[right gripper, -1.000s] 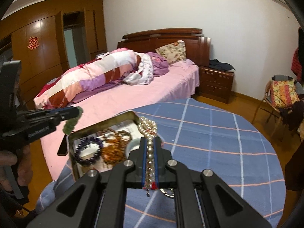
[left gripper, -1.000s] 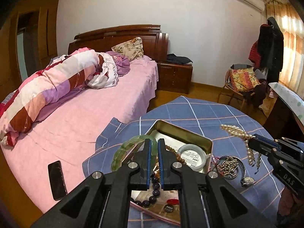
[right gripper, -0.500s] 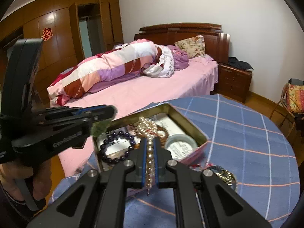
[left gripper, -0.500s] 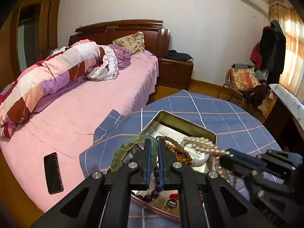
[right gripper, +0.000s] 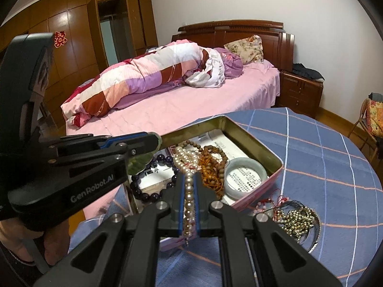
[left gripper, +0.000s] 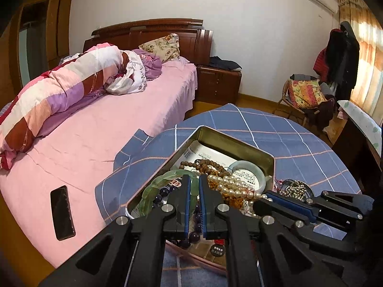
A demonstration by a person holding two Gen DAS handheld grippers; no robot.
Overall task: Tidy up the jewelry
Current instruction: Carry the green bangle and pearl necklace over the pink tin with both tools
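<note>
- L gripper point(left gripper: 194, 181) clamped on green bangle point(left gripper: 158, 186), above tin point(left gripper: 237, 143); side reads "GenRobot.AI".
- R gripper point(right gripper: 189, 179) pinching pearl strand point(right gripper: 188, 165), loop draped into tin w/ purple beads point(right gripper: 146, 195), brown beads point(right gripper: 215, 157), pale bangle point(right gripper: 246, 177).
- Vs 1 s ago: R gripper now over tin, pearls lower.
- Far: bed point(left gripper: 100, 129), phone point(left gripper: 62, 212).

Left gripper point(left gripper: 195, 186) is clamping a green bangle point(left gripper: 158, 186) over the open tin point(left gripper: 235, 143). Right gripper point(left gripper: 259, 197) is gripping a pearl strand point(left gripper: 229, 184) draping into the tin on the surface point(left gripper: 299, 143).
</note>
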